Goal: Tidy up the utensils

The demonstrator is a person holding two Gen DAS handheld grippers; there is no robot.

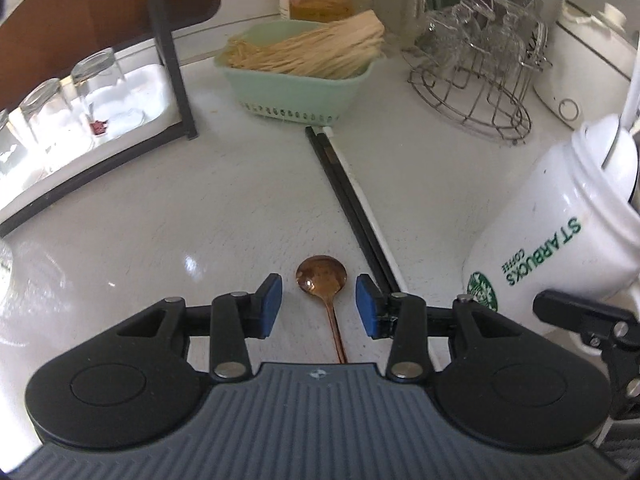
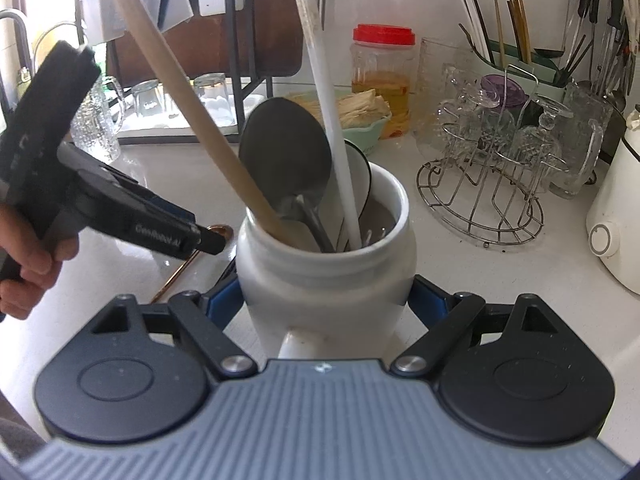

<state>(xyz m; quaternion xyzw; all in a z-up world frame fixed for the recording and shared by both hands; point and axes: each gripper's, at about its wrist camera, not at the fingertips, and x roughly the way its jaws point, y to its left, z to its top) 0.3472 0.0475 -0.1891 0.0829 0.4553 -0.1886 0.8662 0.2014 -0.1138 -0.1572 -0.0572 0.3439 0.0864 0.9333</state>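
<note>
The landmark here is the white ceramic jar (image 2: 326,240) with the green coffee logo, which already holds a wooden spoon, a dark ladle and a white handle. The right gripper (image 2: 326,304) has its blue pads pressed on both sides of the jar's lower body, so it grips the jar firmly and the jar appears a little tilted in the left wrist view.

Just beside the jar, on the side of the left hand, a small copper spoon (image 1: 322,280) lies flat on the white counter (image 1: 160,220). The left gripper (image 1: 320,300) hangs over the spoon with its jaws about half open; the neck of the spoon is between the blue pads (image 1: 269,306), but they do not touch it, so nothing is held yet.

Several things could go wrong from here, in my judgement. The spoon is thin and lies flat on a glossy surface (such a handle gives very little to pinch), so the pads may close above it or push it sideways, and it may slide away. A pair of black chopsticks (image 1: 348,200) runs from near the green basket (image 1: 300,84) down toward the jar, and its near end is just beside the right-side pad; the closing pad could catch them or drag them together with the spoon. Also the jar is crowded with long handles, so inserting the spoon may knock them, and a tilted jar could slip in the pads.
</note>
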